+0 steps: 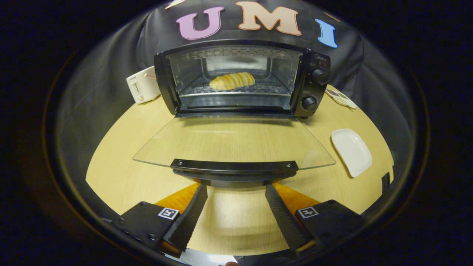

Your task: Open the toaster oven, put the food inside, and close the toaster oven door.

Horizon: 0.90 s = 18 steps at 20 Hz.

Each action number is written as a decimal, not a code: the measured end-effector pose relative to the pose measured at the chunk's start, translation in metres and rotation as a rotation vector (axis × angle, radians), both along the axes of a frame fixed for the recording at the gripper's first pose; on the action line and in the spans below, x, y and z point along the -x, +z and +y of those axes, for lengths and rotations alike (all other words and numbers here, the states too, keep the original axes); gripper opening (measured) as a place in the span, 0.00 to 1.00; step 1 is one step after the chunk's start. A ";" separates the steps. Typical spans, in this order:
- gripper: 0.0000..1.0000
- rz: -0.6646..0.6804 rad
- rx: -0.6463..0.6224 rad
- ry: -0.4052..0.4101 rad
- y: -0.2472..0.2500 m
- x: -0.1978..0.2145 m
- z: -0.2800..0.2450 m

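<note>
The food, a ridged pastry (232, 81), lies on the wire rack (232, 89) inside the toaster oven (236, 79), roughly centred and set back from the opening. We judge that it was put deep enough for the door to swing up without touching it.

The glass door (234, 142) is folded fully down, near level, over the wooden table (122, 162). Its dark handle (234, 168) runs along the free edge, nearest us. With the food in, we take closing as the step left.

Our gripper (236, 190) sits low, just this side of the handle. Its fingers are spread wide with nothing between them, their tips (201, 190) reaching under the handle's ends. We cannot tell whether they touch it. The pose looks level and square to the oven front, aimed along the door's midline, which we read as lining up to lift the handle from below.

Further out: a white toaster (143, 84) just beside the oven's left wall, an empty white plate (351, 151) to the right of the door, and a small patterned dish (340, 98) near the oven's two knobs (314, 90).
</note>
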<state>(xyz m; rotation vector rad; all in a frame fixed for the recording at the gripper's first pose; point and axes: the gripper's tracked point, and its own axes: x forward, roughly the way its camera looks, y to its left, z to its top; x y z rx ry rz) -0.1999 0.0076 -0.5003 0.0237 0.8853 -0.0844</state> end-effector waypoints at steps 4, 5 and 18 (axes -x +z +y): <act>1.00 -0.065 0.005 0.004 0.024 -0.021 -0.001; 1.00 -0.085 0.004 0.003 0.031 -0.028 -0.001; 1.00 -0.253 0.007 -0.009 0.094 -0.100 -0.006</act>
